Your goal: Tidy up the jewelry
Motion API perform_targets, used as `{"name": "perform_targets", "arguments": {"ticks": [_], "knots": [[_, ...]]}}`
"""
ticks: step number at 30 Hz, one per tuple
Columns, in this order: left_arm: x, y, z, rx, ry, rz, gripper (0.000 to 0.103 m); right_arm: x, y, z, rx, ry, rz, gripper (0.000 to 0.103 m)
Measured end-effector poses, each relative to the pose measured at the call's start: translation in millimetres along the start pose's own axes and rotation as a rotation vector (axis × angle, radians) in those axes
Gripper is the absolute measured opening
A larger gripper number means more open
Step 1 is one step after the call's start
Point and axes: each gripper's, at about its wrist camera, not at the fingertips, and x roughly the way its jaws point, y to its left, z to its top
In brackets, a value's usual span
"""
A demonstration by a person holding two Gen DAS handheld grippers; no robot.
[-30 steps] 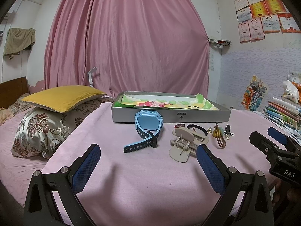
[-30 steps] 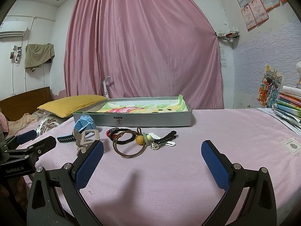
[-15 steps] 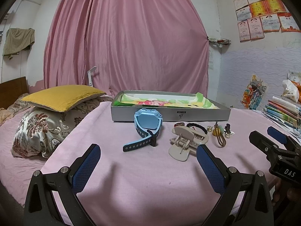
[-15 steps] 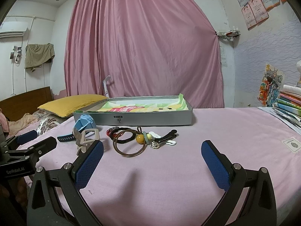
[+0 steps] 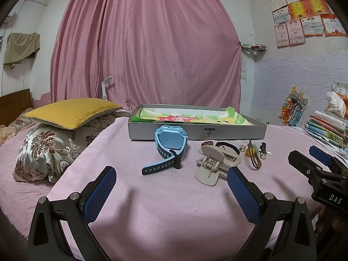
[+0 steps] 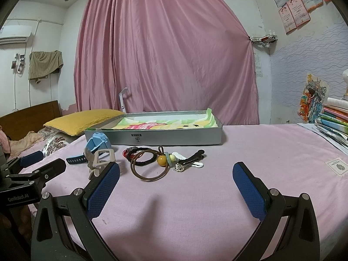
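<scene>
- Your left claw (image 5: 169, 187) is spread wide with nothing between its blue pads (image 5: 99, 192), hovering low over the pink cloth (image 5: 165, 206) that covers the bench.
- Your right claw (image 6: 176, 181) is likewise wide apart and empty, its pads (image 6: 248, 189) just above the cloth.
- The jewelry lies in a loose row on the cloth, in front of the gray box (image 5: 228, 133).
- Farthest left is the blue watch (image 5: 170, 140), its face propped up near the box wall and its strap (image 5: 159, 167) trailing toward you.
- Just right of it sits the beige hair clip (image 5: 215, 163), close ahead of your left claw's right pad.
- Beyond the clip come a black braided bracelet (image 6: 144, 159), a brown cord loop (image 6: 148, 169) with a yellow bead (image 6: 162, 160), and a black hair clip (image 6: 194, 155), all bunched and overlapping ahead of your right claw.
- The box stands open, lined with green and pink paper (image 6: 165, 125).
- A yellow pillow (image 5: 69, 111) rests on a floral one to your left.
</scene>
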Motion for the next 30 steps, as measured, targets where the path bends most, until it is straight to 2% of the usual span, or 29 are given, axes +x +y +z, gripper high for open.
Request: {"name": "perform_targets", "arguments": {"ticks": [21, 26, 30], "knots": [[5.3, 2.0, 2.9, -0.002, 0.023, 0.001, 0.102, 3.9, -4.9, 7.4, -0.026, 0.034, 0.004, 0.102], [11.3, 2.9, 17.2, -0.002, 0.034, -0.026, 0.102, 5.3, -14.5, 24.4, -0.054, 0.053, 0.014, 0.102], [17.1, -1.5, 27.6, -0.007, 0.055, -0.083, 0.102, 12.0, -24.2, 39.9, -0.036, 0.087, 0.033, 0.102]]}}
